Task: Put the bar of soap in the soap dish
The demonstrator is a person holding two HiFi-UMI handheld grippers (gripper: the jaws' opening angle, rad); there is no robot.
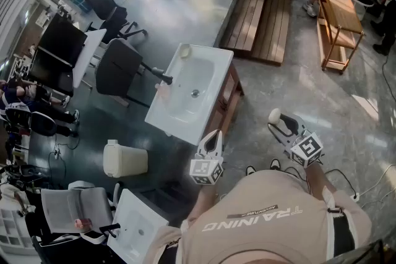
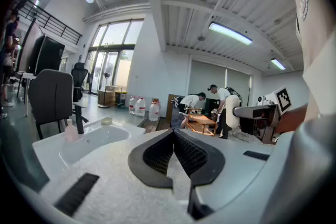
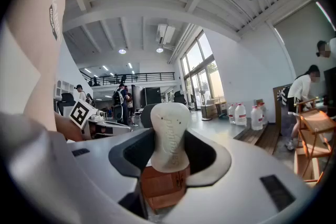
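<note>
2 handheld grippers, both held well short of the white sink [image 1: 164, 123]. Right gripper [image 1: 278, 120]: jaws spread wide and clamped on the pale bar of soap [image 3: 169, 131], which stands on end between the pads, its top rising above them. Left gripper [image 2: 174, 150]: jaws pressed together, nothing between them. Soap dish [image 1: 185, 51]: on the sink's far corner, beyond the black tap [image 1: 159, 75] and pink bottle [image 1: 162, 91]

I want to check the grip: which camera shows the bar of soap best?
The right gripper view: the bar of soap fills the centre, clamped in the right gripper. The head view shows it small, from above; the left gripper view, distant and side-on.
</note>
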